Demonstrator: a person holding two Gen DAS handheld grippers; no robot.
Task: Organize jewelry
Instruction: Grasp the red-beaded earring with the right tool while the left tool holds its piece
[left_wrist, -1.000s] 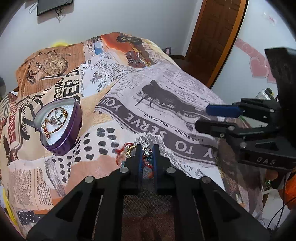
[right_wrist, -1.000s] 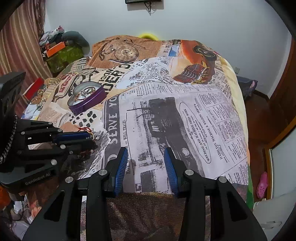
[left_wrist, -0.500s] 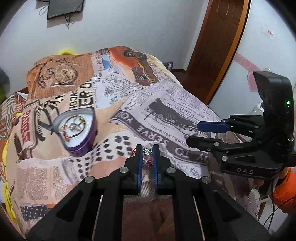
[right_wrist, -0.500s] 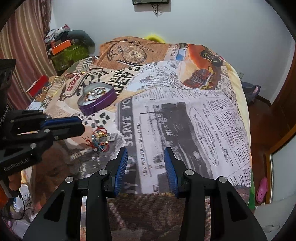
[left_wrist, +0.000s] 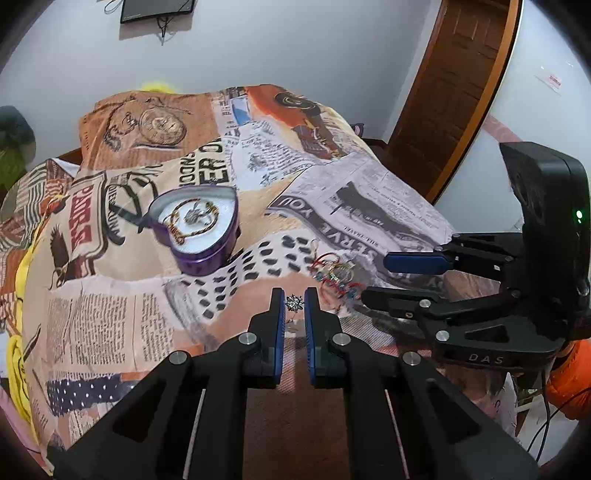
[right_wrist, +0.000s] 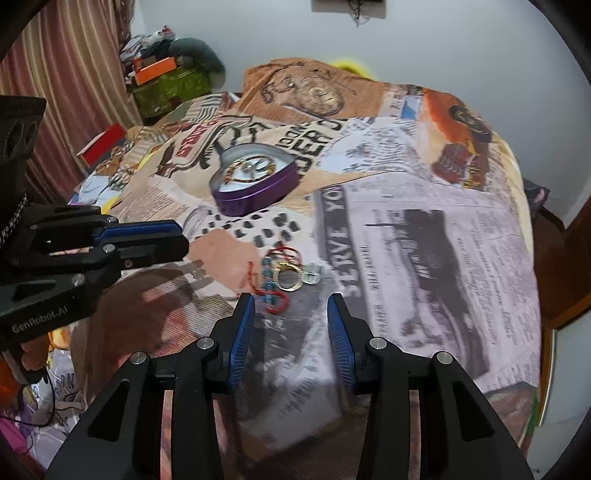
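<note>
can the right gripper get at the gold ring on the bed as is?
Probably yes. The right gripper is open and empty, the gold ring lies just ahead of its fingertips, nothing between. The red cord tangled beside it may snag.

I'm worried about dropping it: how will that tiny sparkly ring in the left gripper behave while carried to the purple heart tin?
The ring is pinched only at the fingertips of the left gripper, so it probably slips or twists easily. It looks hard and light. If dropped it would likely roll on the bedspread toward the heart tin.
</note>
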